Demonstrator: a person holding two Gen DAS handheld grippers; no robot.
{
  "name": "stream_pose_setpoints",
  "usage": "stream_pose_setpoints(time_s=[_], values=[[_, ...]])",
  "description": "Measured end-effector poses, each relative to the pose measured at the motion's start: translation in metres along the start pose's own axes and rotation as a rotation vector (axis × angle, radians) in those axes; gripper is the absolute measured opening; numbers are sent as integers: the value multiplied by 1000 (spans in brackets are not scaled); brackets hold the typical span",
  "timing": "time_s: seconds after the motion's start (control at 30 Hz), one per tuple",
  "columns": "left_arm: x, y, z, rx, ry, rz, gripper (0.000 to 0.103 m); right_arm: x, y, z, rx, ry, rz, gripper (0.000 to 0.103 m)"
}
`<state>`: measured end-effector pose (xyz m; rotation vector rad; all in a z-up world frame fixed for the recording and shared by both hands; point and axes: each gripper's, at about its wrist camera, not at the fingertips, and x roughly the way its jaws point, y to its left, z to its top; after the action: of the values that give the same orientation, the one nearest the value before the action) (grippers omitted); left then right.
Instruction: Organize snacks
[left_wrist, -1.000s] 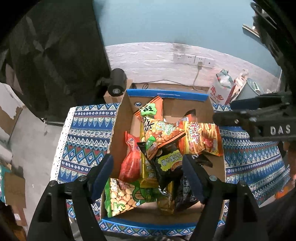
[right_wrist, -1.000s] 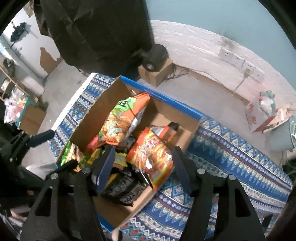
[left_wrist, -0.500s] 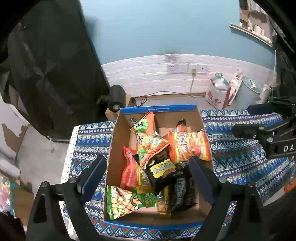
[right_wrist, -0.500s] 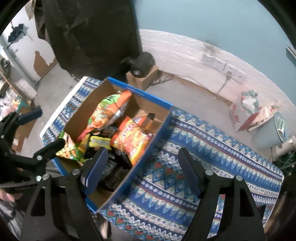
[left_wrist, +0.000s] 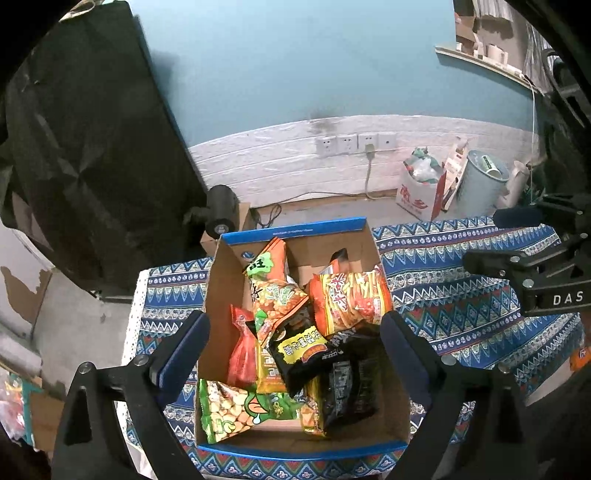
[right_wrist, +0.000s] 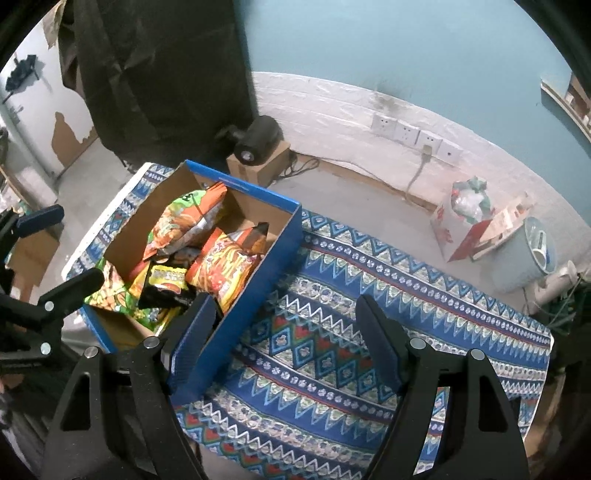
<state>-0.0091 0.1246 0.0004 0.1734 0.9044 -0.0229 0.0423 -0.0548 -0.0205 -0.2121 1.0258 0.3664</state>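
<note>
A blue-edged cardboard box (left_wrist: 295, 229) (right_wrist: 266, 258) sits on a patterned blue cloth (right_wrist: 351, 332) and holds several snack bags: an orange stick-snack bag (left_wrist: 349, 299) (right_wrist: 225, 266), an orange-green bag (left_wrist: 275, 291) (right_wrist: 184, 221), a black bag (left_wrist: 306, 347), a red bag (left_wrist: 243, 350), a green peanut bag (left_wrist: 240, 406). My left gripper (left_wrist: 295, 347) hangs open and empty high above the box. My right gripper (right_wrist: 288, 328) is open and empty above the cloth, just right of the box. The right gripper also shows in the left wrist view (left_wrist: 517, 258).
The cloth (left_wrist: 461, 295) covers a low table. Behind it are a black cylinder on a small carton (left_wrist: 221, 210), wall sockets (left_wrist: 354, 142), a white bag (left_wrist: 417, 192) and a pale bin (left_wrist: 480, 184). A dark curtain (left_wrist: 92, 166) hangs at the left.
Both grippers have risen and pulled back from the box. The right gripper has swung right, from over the snacks to over the cloth. Both stayed open.
</note>
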Motion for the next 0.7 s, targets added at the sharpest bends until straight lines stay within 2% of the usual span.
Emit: stream_pose_setpoints(time_s=[0.7], values=[[7, -4, 3, -19, 31, -14, 95, 8, -9, -13, -2, 29, -5, 77]])
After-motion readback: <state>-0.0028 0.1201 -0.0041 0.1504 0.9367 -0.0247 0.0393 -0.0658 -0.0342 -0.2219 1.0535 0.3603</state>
